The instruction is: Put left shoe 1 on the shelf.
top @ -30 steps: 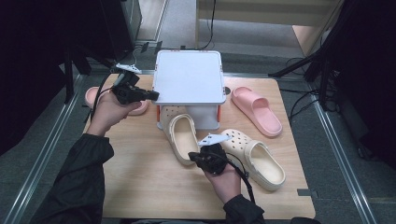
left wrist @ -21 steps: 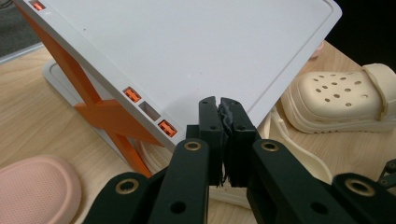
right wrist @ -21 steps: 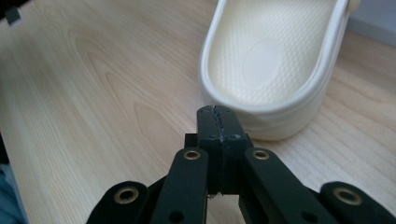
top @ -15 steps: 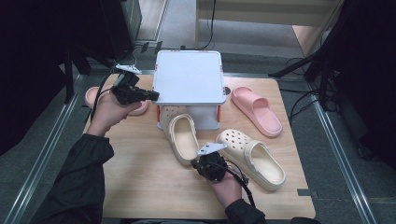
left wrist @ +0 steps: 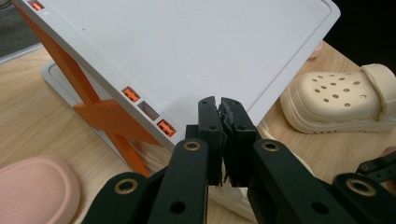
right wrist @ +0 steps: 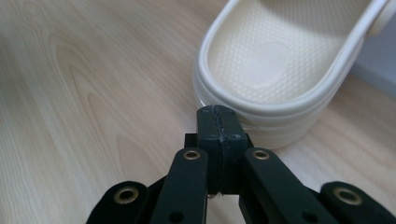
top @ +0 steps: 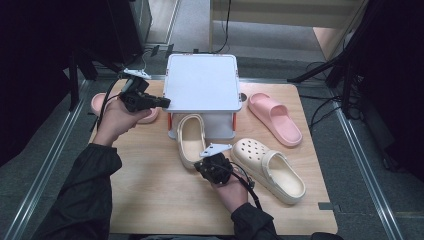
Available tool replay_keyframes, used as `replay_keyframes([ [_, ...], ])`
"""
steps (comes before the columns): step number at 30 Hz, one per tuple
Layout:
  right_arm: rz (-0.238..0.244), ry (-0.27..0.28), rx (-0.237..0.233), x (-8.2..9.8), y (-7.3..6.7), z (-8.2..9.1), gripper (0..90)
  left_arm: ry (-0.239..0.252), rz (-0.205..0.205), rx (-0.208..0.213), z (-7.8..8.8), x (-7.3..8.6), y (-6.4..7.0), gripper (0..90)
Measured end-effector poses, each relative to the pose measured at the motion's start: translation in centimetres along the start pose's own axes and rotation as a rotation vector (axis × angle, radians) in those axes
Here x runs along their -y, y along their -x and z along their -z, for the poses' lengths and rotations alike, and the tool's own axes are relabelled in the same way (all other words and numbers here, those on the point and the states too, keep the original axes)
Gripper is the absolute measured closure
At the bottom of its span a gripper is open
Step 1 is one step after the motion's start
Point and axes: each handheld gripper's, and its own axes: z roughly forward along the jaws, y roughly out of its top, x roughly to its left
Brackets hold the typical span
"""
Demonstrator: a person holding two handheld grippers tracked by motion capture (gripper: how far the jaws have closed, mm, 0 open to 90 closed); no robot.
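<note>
We see the right gripper (right wrist: pixel 219 116), its jaws closed on nothing, just at the heel of the cream clog (right wrist: pixel 280 60) lying half under the white stand (top: pixel 202 82) on the surface (top: pixel 150 200); the left gripper (left wrist: pixel 223 109) hovers closed and empty beside that stand

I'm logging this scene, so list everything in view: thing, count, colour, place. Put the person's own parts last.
cream clogs: two, cream; one toe-in under the rack, one to its right.
pink slides: two, pink; one right of the rack, one left of it, behind the left hand.
rack: one, white with orange braces, at the far middle of the table.
table: one, light wood.
left tool: one, black, shut, by the rack's left edge.
right tool: one, black, shut, at the heel of the nearer clog.
sleeves: two, black, bottom edge.
</note>
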Motion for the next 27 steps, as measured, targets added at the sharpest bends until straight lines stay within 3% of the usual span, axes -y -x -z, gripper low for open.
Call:
replay_keyframes([
  [4, -0.012, -0.003, -0.022, -1.5, 0.5, -1.1, 90.0, 0.001, -0.002, -0.003, 0.0, 0.0, 0.0, 87.1],
  [10, 0.008, -0.011, -0.023, -3.0, 0.7, -2.8, 90.0, 0.001, 0.002, -0.001, 0.0, 0.0, 0.1, 87.1],
  [12, 0.015, -0.016, -0.009, -3.4, 0.8, -3.2, 90.0, 0.000, 0.003, -0.002, 0.0, 0.0, 0.1, 87.1],
  [15, 0.009, -0.014, -0.023, -3.9, 1.1, -3.7, 90.0, 0.000, 0.004, -0.002, 0.0, 0.0, 0.0, 87.1],
  [18, 0.014, -0.012, 0.000, -4.7, 1.6, -4.5, 90.0, 0.002, 0.009, -0.005, 0.0, 0.0, 0.0, 87.2],
  [20, 0.005, -0.003, -0.024, -4.9, 1.8, -4.6, 90.0, 0.002, 0.014, 0.001, 0.0, 0.0, -0.1, 87.2],
  [21, 0.012, -0.006, 0.012, -5.4, 2.0, -4.9, 90.0, 0.003, 0.015, 0.002, 0.0, 0.0, -0.1, 87.2],
  [25, 0.008, -0.005, -0.001, -5.9, 2.6, -5.2, 90.0, 0.003, 0.019, 0.006, 0.0, 0.1, -0.1, 87.5],
  [26, 0.002, -0.008, 0.030, -6.4, 2.8, -5.6, 89.8, 0.004, 0.021, 0.008, 0.0, 0.1, -0.1, 87.6],
  [27, 0.002, -0.008, 0.030, -6.4, 2.8, -5.6, 89.8, 0.004, 0.021, 0.008, 0.0, 0.1, -0.1, 87.7],
])
